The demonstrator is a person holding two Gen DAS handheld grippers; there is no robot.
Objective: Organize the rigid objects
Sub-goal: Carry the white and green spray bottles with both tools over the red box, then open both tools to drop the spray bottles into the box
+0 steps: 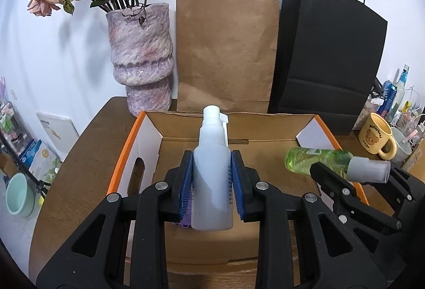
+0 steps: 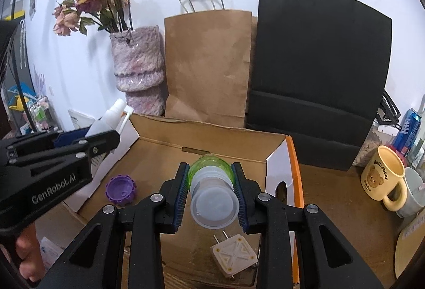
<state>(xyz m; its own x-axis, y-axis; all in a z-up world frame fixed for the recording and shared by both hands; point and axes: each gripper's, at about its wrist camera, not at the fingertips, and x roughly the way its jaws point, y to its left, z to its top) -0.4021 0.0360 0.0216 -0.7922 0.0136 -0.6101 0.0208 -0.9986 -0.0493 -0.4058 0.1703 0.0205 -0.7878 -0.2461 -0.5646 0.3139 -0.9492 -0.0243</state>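
My left gripper (image 1: 211,177) is shut on a white spray bottle (image 1: 211,172), held upright above the open cardboard box (image 1: 170,129) with orange edges. My right gripper (image 2: 209,188) is shut on a green bottle with a grey cap (image 2: 212,182), held lying along the fingers above the same box (image 2: 239,140). The green bottle (image 1: 318,159) shows at the right of the left wrist view. The white spray bottle (image 2: 106,121) and left gripper (image 2: 101,140) show at the left of the right wrist view. A purple cap (image 2: 120,189) and a white plug adapter (image 2: 233,257) lie on the box floor.
Behind the box stand a pink textured vase (image 1: 140,58) with dried roses, a brown paper bag (image 1: 225,55) and a black paper bag (image 1: 329,58). A yellow bear mug (image 2: 385,177), a white cup (image 2: 414,190) and a blue can (image 2: 407,129) crowd the table's right side.
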